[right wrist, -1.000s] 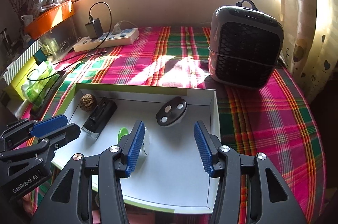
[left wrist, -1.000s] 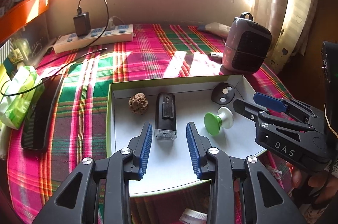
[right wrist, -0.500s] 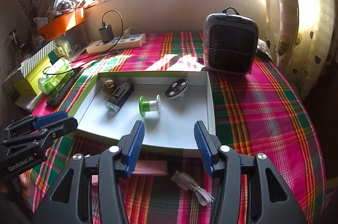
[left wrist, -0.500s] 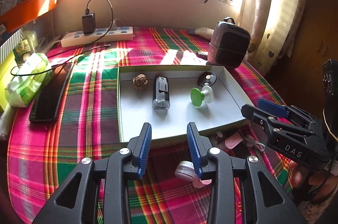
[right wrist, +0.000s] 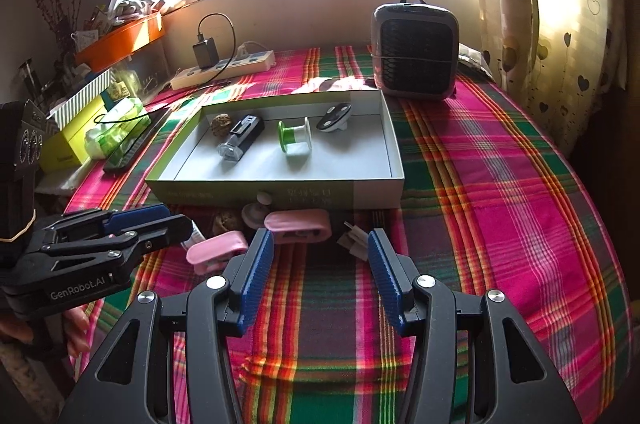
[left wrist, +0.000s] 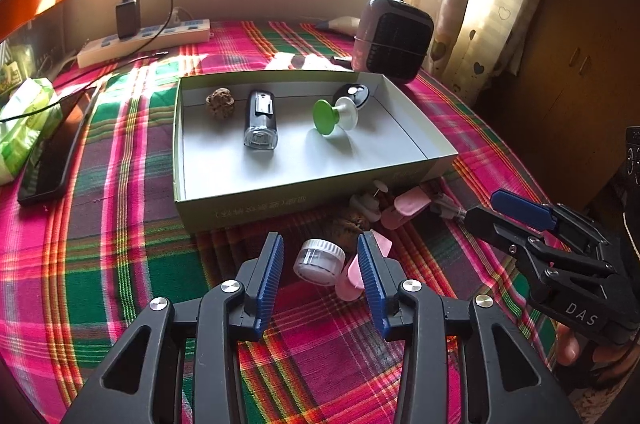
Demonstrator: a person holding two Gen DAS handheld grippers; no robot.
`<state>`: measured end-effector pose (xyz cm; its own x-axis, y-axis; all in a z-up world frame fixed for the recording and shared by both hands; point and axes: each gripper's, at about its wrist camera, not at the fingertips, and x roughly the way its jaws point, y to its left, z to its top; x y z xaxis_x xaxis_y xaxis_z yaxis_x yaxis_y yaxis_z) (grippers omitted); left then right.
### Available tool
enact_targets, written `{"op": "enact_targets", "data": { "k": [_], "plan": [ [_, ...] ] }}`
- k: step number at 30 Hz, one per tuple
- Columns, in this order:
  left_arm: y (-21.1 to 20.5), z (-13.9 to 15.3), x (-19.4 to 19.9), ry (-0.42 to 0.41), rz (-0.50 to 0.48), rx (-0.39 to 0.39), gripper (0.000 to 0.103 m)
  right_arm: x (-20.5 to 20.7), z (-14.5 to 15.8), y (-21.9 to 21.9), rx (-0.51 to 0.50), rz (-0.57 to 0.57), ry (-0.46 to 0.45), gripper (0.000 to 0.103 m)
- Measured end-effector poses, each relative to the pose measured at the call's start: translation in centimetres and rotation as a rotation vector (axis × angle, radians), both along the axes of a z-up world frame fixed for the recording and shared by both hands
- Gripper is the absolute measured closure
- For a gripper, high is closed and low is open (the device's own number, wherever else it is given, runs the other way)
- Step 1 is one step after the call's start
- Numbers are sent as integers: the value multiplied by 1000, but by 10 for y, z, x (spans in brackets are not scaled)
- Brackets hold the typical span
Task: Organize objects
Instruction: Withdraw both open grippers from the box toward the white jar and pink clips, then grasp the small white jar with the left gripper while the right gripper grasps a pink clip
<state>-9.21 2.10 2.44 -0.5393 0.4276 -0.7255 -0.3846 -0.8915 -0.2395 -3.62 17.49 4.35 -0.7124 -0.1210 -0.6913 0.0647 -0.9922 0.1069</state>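
Note:
A shallow white box [left wrist: 400,122] [right wrist: 394,152] on the plaid cloth holds a walnut [left wrist: 219,101], a black light [left wrist: 260,124], a green and white spool [left wrist: 334,114] [right wrist: 295,136] and a black key fob [left wrist: 356,92]. In front of it lie a small clear jar [left wrist: 319,261], pink clips [right wrist: 298,222] [right wrist: 216,250], a second walnut [left wrist: 352,222] and a white cable plug [right wrist: 354,238]. My left gripper [left wrist: 320,276] is open, empty, its fingers either side of the jar and above it. My right gripper [right wrist: 320,272] is open, empty, over the cloth before the pink clip.
A grey heater [right wrist: 414,52] stands behind the box at the right. A power strip [left wrist: 144,42] with charger lies at the back. A black phone [left wrist: 52,156] and green tissue pack [left wrist: 24,120] lie at the left. Curtains hang at the right.
Both grippers have pulled back from over the box toward the table's near edge, so the loose items in front of the box came into view. Both stay open.

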Motion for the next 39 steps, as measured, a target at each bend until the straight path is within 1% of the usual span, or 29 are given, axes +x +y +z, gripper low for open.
{"op": "enact_targets", "data": {
  "k": [7,9,14,19,22,24,25,27,32,37,39],
  "plan": [
    [-1,-8,-2,-30,-6,5,66,0,-2,-7,-11,17,0,52],
    [-2,-11,-4,-39,5,-3,66,-1,-4,-10,-14,27,0,52],
    [-9,-14,-11,-67,47,29,66,-5,-11,-13,-28,57,-21,52],
    [-4,-20,-12,-81,47,0,66,-8,-15,-15,-44,88,-28,52],
    [-1,-20,-11,-66,60,-17,66,-7,-17,-16,-48,105,-34,52],
    [-2,-20,-12,-71,73,-10,67,-8,-19,-16,-59,112,-39,52],
    [-3,-20,-12,-71,78,-10,69,-9,-20,-16,-65,117,-41,52],
    [-5,-21,-10,-62,104,-35,78,-10,-22,-17,-70,126,-44,52],
    [-14,-20,-4,-46,154,-56,78,-12,-26,-25,-92,170,-56,52],
    [-28,-21,1,-53,208,-36,78,-13,-28,-36,-95,211,-67,52],
    [-31,-22,3,-53,223,-40,78,-16,-28,-40,-101,215,-70,52]
  ]
}}
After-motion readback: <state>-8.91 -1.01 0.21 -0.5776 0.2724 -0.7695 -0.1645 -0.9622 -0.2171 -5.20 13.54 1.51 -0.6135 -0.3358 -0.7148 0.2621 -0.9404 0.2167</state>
